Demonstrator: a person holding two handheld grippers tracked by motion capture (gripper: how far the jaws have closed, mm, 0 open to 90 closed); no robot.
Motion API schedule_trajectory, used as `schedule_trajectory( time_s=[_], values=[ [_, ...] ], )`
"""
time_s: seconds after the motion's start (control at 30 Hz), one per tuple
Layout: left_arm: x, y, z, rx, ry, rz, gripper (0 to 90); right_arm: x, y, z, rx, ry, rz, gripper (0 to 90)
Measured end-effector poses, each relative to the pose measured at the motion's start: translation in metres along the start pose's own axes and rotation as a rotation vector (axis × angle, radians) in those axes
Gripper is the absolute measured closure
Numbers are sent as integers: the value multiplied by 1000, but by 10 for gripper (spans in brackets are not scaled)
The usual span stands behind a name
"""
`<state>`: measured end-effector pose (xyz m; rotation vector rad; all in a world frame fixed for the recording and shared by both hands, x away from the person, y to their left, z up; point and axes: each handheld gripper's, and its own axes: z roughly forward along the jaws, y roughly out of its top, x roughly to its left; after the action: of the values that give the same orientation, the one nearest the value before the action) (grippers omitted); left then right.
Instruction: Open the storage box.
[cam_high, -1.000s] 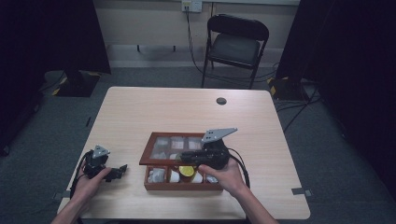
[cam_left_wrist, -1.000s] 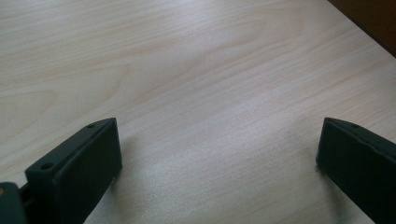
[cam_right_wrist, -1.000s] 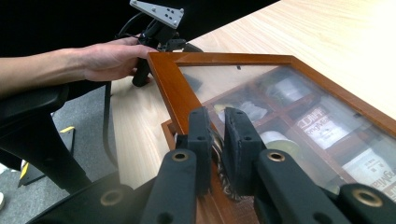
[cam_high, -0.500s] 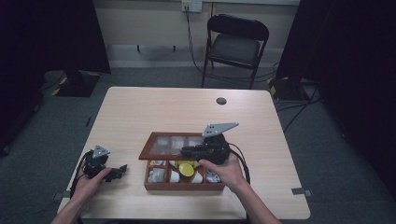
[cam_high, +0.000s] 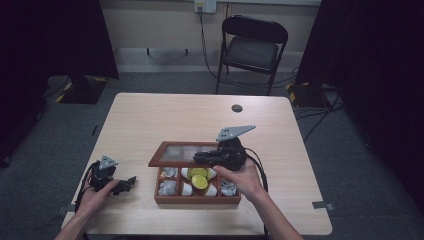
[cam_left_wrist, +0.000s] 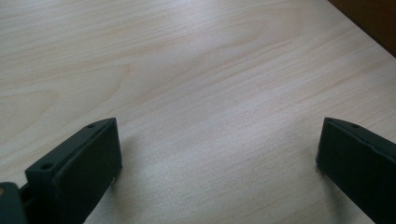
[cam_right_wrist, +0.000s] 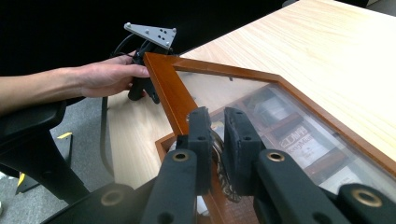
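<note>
Dim room, dark curtains either side, a folding chair (cam_high: 254, 47) behind a pale wooden table (cam_high: 165, 120).

High view: a wooden compartment box (cam_high: 197, 185) sits near the person's edge of the table, its glass-paned lid (cam_high: 180, 153) raised part way and tilted back. The right gripper (cam_high: 200, 159) is at the lid's front edge. Open compartments show yellow-green pieces and pale packets; contents otherwise too small to identify. The left gripper (cam_high: 131, 181) rests on the table, well apart from the box.

Left gripper view: jaws stand wide apart over bare table; nothing between them.

Right gripper view: jaws are drawn nearly together, clamped on a small round metal pull (cam_right_wrist: 217, 154) at the edge of the lid frame (cam_right_wrist: 164, 88). The lid slopes upward; packets are visible through the glass.

Assessment: opening is under way, roughly half done. The lid remains to be swung fully back; nothing appears to have been taken out yet.
</note>
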<state>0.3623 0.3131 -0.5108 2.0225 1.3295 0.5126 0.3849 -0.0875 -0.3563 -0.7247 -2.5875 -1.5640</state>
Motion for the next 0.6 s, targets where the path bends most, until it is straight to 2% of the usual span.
schedule_trajectory(
  time_s=[0.6],
  values=[
    [0,0,0,0,2,-1,0,-6,14,-3,4,-3,3,819]
  ],
)
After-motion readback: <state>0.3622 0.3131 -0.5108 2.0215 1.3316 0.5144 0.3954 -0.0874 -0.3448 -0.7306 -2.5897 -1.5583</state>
